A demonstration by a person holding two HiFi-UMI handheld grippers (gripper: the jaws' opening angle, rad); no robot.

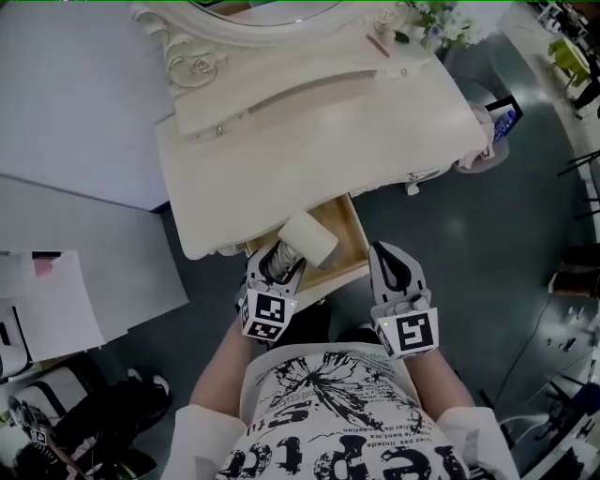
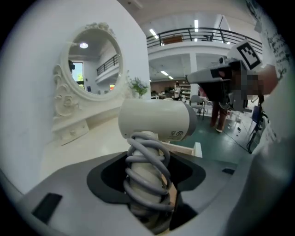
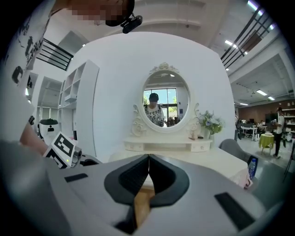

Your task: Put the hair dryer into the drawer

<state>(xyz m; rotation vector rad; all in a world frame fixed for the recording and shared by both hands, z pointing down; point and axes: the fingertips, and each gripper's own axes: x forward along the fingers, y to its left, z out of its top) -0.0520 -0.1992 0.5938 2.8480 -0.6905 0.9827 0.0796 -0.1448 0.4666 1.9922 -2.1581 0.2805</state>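
Observation:
My left gripper [image 1: 279, 262] is shut on the handle of the cream hair dryer [image 1: 307, 238], whose grey cord is coiled round the handle [image 2: 147, 177]. The dryer's barrel [image 2: 156, 119] hangs over the open wooden drawer [image 1: 345, 225] of the white dressing table [image 1: 309, 122]. My right gripper [image 1: 394, 267] is shut with nothing in it, just right of the drawer's front edge. In the right gripper view its jaws meet tip to tip, facing the oval mirror [image 3: 162, 100].
A flower vase [image 1: 448, 23] stands on the table's far right corner. A grey chair [image 1: 483, 117] with a phone sits to the table's right. White walls [image 1: 66, 103] lie left, with papers [image 1: 56, 305] and dark bags [image 1: 89, 412] near my feet.

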